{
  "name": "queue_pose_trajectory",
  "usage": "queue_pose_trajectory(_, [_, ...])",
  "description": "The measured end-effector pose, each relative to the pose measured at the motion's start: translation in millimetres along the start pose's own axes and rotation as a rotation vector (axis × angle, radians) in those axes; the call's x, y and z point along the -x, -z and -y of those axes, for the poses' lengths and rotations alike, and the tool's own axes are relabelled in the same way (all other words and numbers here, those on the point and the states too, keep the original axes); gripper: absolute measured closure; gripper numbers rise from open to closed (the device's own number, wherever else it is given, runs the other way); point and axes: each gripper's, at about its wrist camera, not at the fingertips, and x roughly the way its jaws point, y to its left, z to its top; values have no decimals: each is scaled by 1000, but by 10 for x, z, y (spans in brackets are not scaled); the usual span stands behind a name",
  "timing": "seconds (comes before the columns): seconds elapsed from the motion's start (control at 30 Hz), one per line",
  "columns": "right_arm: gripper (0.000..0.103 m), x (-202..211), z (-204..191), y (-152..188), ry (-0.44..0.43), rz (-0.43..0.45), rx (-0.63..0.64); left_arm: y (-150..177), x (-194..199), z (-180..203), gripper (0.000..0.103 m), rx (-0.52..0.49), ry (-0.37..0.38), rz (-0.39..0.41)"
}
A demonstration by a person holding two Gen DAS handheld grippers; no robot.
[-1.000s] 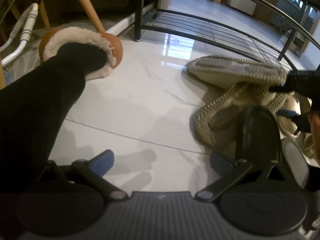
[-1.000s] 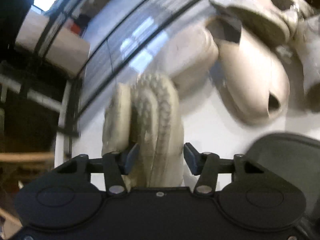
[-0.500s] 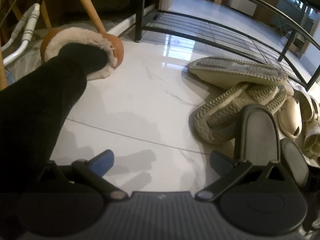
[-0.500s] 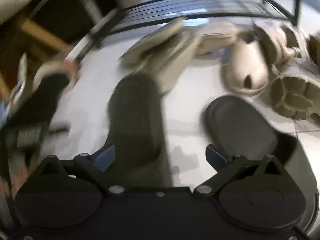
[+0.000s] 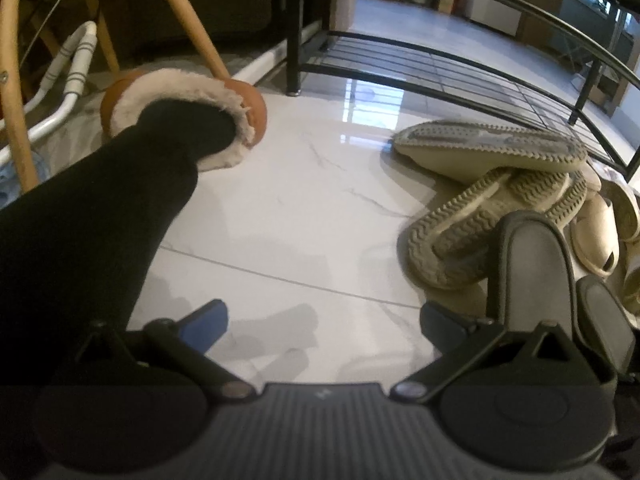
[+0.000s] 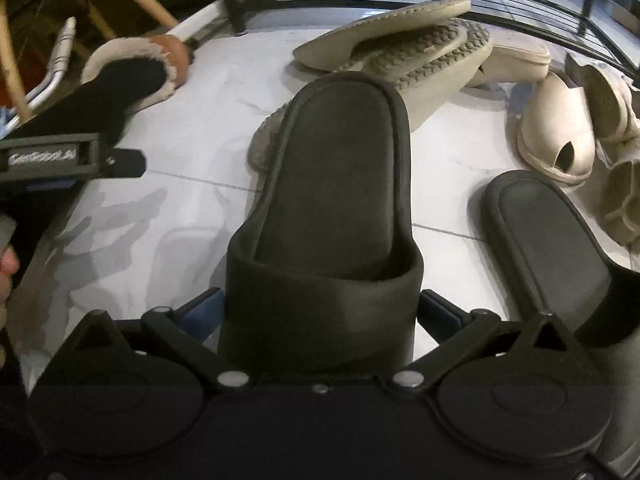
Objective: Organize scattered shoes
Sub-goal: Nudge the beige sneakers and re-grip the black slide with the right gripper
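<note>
A black slide lies on the white floor, its strap end between the fingers of my right gripper, which stands open around it. A second black slide lies to its right. Two beige sneakers, one sole-up over another, are piled beyond. My left gripper hangs open over bare floor with nothing between its fingers. From the left wrist view the black slide is at lower right, and the sneakers lie behind it.
A low black metal shoe rack runs along the back. Cream slides lie at the right. A person's black-clad leg ends in a brown fur-lined slipper at the left, beside a wooden chair leg.
My right gripper has swung away from the beige sneakers, opened wide and come down around the black slide. The left gripper has stayed in place.
</note>
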Motion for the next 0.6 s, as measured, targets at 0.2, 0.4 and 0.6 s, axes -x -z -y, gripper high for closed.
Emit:
queue_pose_trajectory(0.2, [2, 104, 126, 127, 39, -178, 37, 4, 13, 41, 1, -21, 13, 9])
queue_pose_trajectory(0.4, [0, 103, 372, 220, 3, -183, -69, 16, 25, 83, 1, -46, 21, 17])
queue_pose_trajectory(0.6, [0, 262, 509, 61, -4, -34, -168, 27, 55, 57, 1, -42, 22, 24])
